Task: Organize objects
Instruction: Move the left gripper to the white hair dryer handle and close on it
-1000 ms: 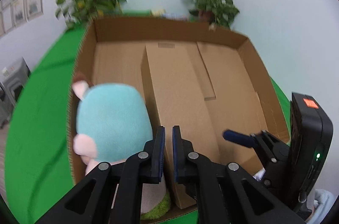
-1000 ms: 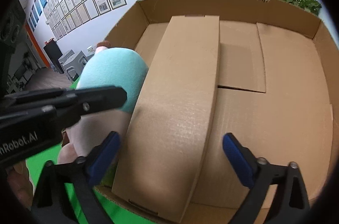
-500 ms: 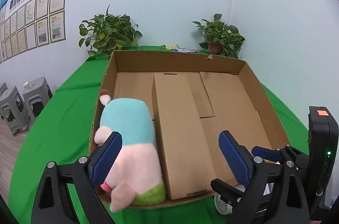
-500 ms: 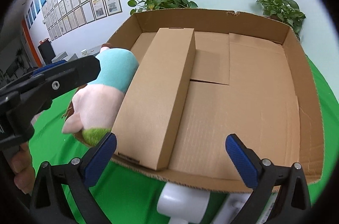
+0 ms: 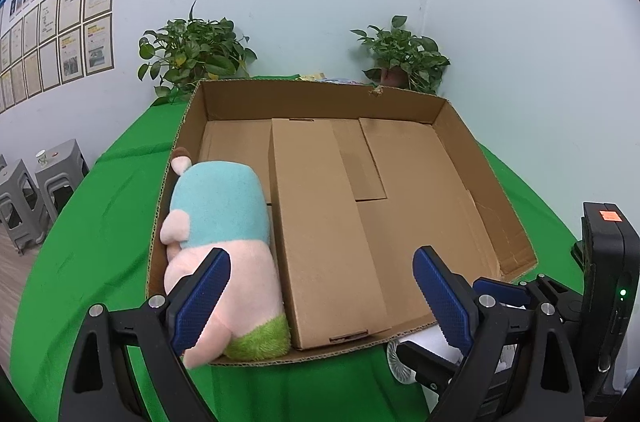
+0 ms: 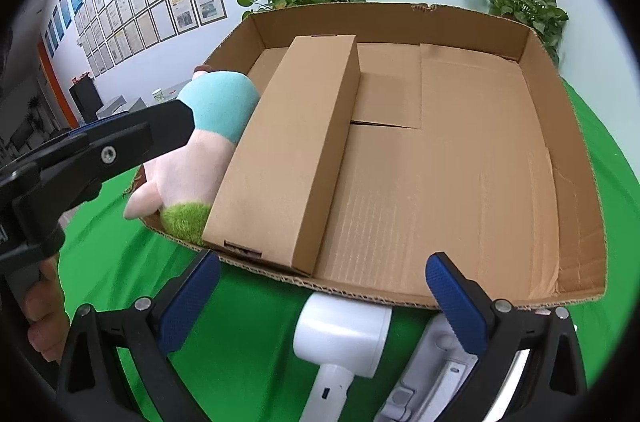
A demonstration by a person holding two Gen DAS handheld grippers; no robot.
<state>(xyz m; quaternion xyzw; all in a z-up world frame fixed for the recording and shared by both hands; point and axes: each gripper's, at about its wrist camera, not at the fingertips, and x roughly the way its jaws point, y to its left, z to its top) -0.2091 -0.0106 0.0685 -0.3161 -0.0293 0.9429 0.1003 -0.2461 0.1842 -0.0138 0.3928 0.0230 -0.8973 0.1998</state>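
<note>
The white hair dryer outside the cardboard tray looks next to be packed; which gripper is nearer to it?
Right. The right gripper hangs directly over the white hair dryer, fingers open astride it. The left gripper sits off to its left, facing the plush toy.

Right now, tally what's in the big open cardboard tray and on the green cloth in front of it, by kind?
Soft toys: 1, the teal, pink and green plush toy.
Cardboard boxes: 1, the long closed brown carton.
White plastic appliances: 2, the hair dryer and a second device, both outside the tray.
Total: 4.
</note>
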